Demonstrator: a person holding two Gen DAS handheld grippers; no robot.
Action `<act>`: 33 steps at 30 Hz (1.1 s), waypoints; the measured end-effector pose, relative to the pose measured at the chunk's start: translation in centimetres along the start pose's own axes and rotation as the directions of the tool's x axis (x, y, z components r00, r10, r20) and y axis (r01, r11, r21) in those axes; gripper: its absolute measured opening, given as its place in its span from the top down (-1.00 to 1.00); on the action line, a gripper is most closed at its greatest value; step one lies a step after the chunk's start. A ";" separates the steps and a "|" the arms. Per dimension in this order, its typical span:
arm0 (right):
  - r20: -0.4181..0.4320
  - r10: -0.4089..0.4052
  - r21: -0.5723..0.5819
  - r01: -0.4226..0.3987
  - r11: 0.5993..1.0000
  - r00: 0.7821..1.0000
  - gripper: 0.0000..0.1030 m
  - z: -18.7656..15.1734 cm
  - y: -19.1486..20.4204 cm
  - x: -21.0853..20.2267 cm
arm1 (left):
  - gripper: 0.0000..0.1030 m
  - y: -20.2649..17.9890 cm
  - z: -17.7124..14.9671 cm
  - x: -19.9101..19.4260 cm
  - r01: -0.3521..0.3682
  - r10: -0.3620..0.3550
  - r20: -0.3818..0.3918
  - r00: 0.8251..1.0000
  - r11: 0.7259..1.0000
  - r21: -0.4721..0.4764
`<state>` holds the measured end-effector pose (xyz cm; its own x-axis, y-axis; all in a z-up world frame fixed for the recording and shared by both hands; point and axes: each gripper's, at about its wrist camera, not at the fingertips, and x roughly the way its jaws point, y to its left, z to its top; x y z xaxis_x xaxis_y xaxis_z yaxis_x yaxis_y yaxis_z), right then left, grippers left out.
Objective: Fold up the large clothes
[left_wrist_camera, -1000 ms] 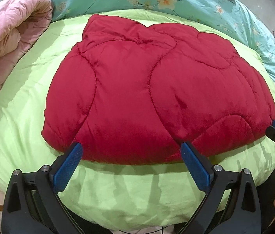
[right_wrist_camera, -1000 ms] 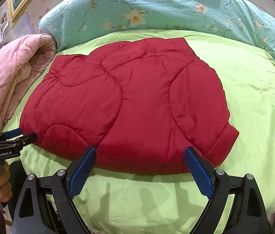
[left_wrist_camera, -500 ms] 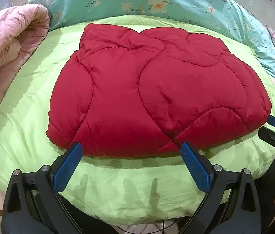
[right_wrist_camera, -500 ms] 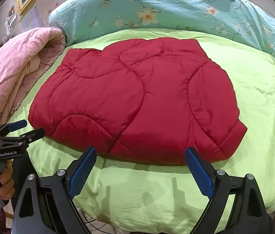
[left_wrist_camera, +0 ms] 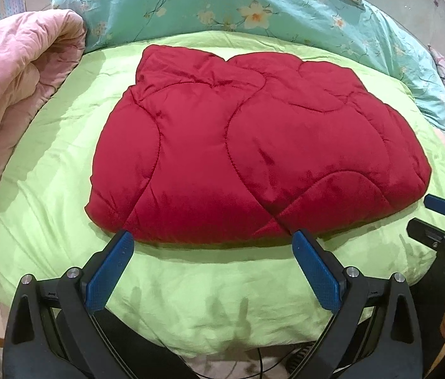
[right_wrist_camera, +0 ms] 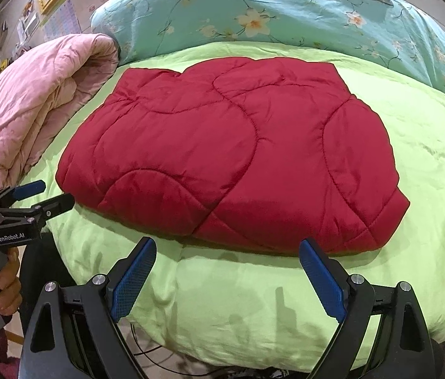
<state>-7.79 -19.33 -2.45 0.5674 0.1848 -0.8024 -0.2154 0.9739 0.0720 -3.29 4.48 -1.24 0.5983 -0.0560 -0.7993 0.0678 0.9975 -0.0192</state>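
Note:
A red quilted jacket (left_wrist_camera: 247,158) lies folded into a compact bundle on the lime-green bed cover (left_wrist_camera: 190,293); it also shows in the right wrist view (right_wrist_camera: 238,158). My left gripper (left_wrist_camera: 213,252) is open and empty, held back from the bundle's near edge over the green cover. My right gripper (right_wrist_camera: 227,259) is open and empty, also short of the near edge. Each gripper shows at the side of the other's view: the right one (left_wrist_camera: 434,218) and the left one (right_wrist_camera: 45,195).
A rolled pink quilt (left_wrist_camera: 10,101) lies at the left of the bed. A teal floral duvet (left_wrist_camera: 254,9) lies across the back. The bed's front edge drops off just below the grippers, with cables (right_wrist_camera: 159,357) under it.
Both grippers have pulled back and away from the jacket, which now sits farther off and smaller in both views. Both stay open and empty.

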 end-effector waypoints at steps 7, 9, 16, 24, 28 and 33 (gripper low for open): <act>-0.010 0.006 0.007 -0.006 1.000 1.000 -0.84 -0.2 -0.3 -1.0 | -0.96 0.1 0.4 -2.6 0.011 -0.012 0.053 0.999 1.000 0.012; 0.006 0.003 0.000 -0.003 1.000 1.000 -0.87 0.1 -0.3 -1.8 | -0.96 0.0 0.8 -3.3 -0.006 0.004 0.073 0.997 1.000 0.027; 0.035 0.003 -0.028 -0.002 1.000 0.999 -0.91 1.0 0.1 -2.7 | -0.98 -0.4 1.0 -2.0 -0.045 0.043 0.050 0.998 0.998 0.044; 0.006 0.007 -0.021 -0.006 1.000 1.000 -0.92 1.4 -0.3 -0.7 | -0.98 -0.5 1.2 -0.3 -0.071 0.070 0.026 0.997 0.997 0.029; -0.001 0.016 -0.011 -0.016 1.000 1.000 -0.92 1.6 -0.3 0.0 | -0.98 -0.4 1.7 0.0 -0.080 0.080 0.022 0.997 0.996 0.026; -0.002 0.020 -0.003 -0.020 1.000 1.000 -0.92 1.9 -0.5 0.4 | -0.98 -0.6 2.2 0.2 -0.082 0.081 0.028 0.996 0.996 0.035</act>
<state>-5.96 -19.45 -1.64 0.5616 0.2042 -0.8018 -0.2289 0.9696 0.0865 -1.44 3.77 -0.11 0.6238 0.0238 -0.7812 0.0463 0.9967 0.0674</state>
